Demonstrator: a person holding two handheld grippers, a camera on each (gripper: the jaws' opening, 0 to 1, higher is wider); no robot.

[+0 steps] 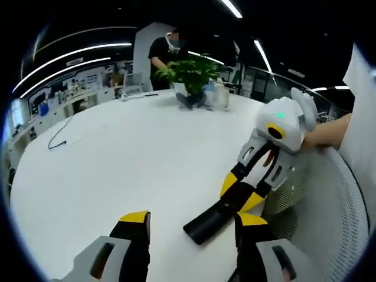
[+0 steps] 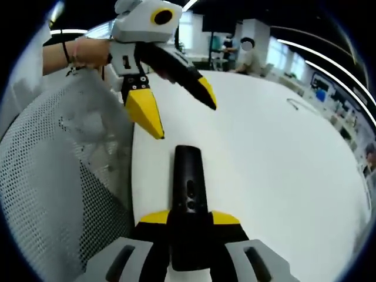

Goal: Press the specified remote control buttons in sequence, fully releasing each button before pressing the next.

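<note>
Remote [image 2: 188,182]: a slim black bar lying on the white tabletop [image 2: 276,153], near its edge beside a grey mesh chair [image 2: 53,194]. In the right gripper view the right tool [image 2: 189,218] is clamped on the remote's near end, its yellow-tipped jaws pressed against both sides, and the remote runs forward away from the camera with small buttons showing on its top face. The left tool [image 2: 176,103] enters from the upper left of that view, held by a hand [image 2: 88,53]; its jaws are spread wide, tips above and just beyond the remote's far end, not touching it.

In the left gripper view the left tool [image 1: 191,220] rises from the bottom with its jaws parted and nothing between them; the remote [image 1: 214,220] lies just ahead, slanting up to the right into the right tool [image 1: 244,188]. Farther back on the tabletop [image 1: 129,153] stand a potted plant [image 1: 191,76] and a loose cable [image 1: 59,138], with a person [image 1: 167,50] behind the plant.
</note>
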